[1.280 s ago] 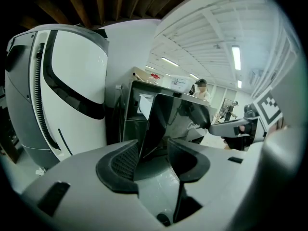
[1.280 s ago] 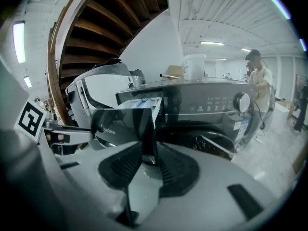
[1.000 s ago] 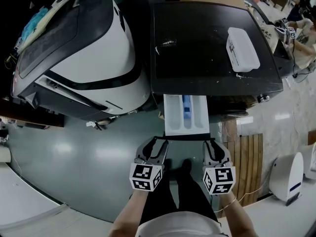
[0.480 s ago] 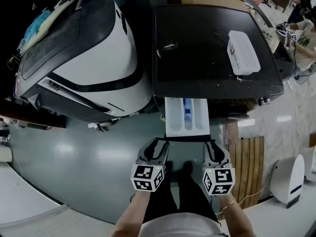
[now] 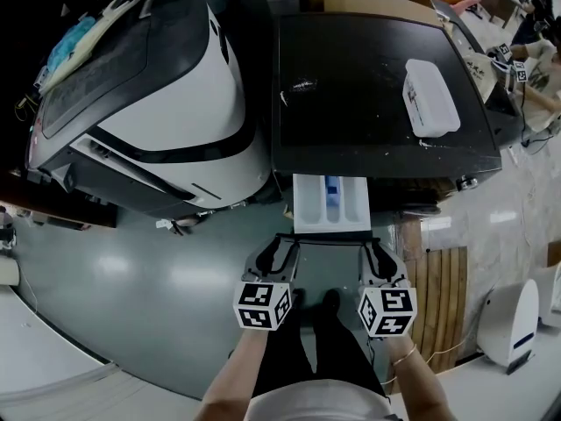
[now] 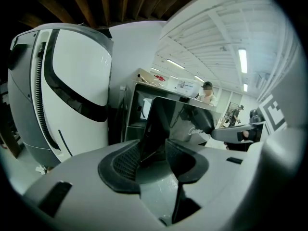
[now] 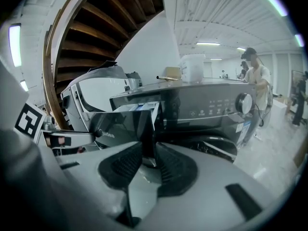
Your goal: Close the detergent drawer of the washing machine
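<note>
The black washing machine (image 5: pixel 368 86) has its white detergent drawer (image 5: pixel 331 204) pulled part way out toward me, with a blue insert inside. The drawer's glossy dark front panel (image 5: pixel 329 239) runs across its near end. My left gripper (image 5: pixel 282 251) is shut on the panel's left end and my right gripper (image 5: pixel 375 251) on its right end. In the left gripper view the panel's edge (image 6: pixel 161 124) stands upright between the pads of that gripper (image 6: pixel 153 160). The right gripper view shows the panel (image 7: pixel 127 126) clamped between the pads of that gripper (image 7: pixel 149 160), with the drawer body (image 7: pixel 139 108) behind.
A white lidded box (image 5: pixel 429 95) lies on the washer's top. A large white and black machine (image 5: pixel 166 95) stands to the left. A wooden slat mat (image 5: pixel 443 296) and a white appliance (image 5: pixel 513 318) are on the floor at right. A person (image 7: pixel 257 85) stands beyond the washer's dial.
The drawer shows a little shorter than a second ago, and both grippers sit slightly nearer the washer with the panel still between their pads.
</note>
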`<state>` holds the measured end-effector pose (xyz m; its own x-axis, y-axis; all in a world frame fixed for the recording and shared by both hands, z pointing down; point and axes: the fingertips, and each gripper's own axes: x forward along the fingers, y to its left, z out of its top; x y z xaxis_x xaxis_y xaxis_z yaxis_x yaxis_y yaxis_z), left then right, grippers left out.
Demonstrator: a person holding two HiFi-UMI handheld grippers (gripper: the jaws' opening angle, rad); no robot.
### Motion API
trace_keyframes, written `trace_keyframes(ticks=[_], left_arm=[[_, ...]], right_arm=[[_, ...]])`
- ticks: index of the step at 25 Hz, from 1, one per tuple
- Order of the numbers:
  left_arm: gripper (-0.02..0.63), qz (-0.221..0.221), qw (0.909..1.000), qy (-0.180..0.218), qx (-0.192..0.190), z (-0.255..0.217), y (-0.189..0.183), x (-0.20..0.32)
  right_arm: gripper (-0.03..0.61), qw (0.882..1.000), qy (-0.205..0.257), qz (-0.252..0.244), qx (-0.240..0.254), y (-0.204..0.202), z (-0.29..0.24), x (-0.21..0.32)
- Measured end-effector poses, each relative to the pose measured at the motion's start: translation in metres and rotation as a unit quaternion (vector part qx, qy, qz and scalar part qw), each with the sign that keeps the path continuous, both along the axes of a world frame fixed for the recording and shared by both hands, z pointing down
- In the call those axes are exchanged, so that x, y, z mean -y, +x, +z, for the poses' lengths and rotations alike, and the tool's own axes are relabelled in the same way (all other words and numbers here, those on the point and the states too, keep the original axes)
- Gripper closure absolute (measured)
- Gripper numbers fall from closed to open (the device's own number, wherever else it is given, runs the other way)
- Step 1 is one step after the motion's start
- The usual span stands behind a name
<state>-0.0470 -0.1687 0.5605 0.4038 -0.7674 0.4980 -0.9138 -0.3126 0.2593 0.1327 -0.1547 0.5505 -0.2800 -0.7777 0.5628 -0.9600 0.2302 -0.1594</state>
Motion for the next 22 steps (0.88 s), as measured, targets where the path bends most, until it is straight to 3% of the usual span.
trace_keyframes(ticks=[22], left_arm=[[0.460, -0.005, 0.9999, 0.014, 0.003, -0.001, -0.001, 0.038]], right_arm=[[0.488, 1.000, 0.012, 0.010, -0.003, -0.001, -0.001, 0.037]])
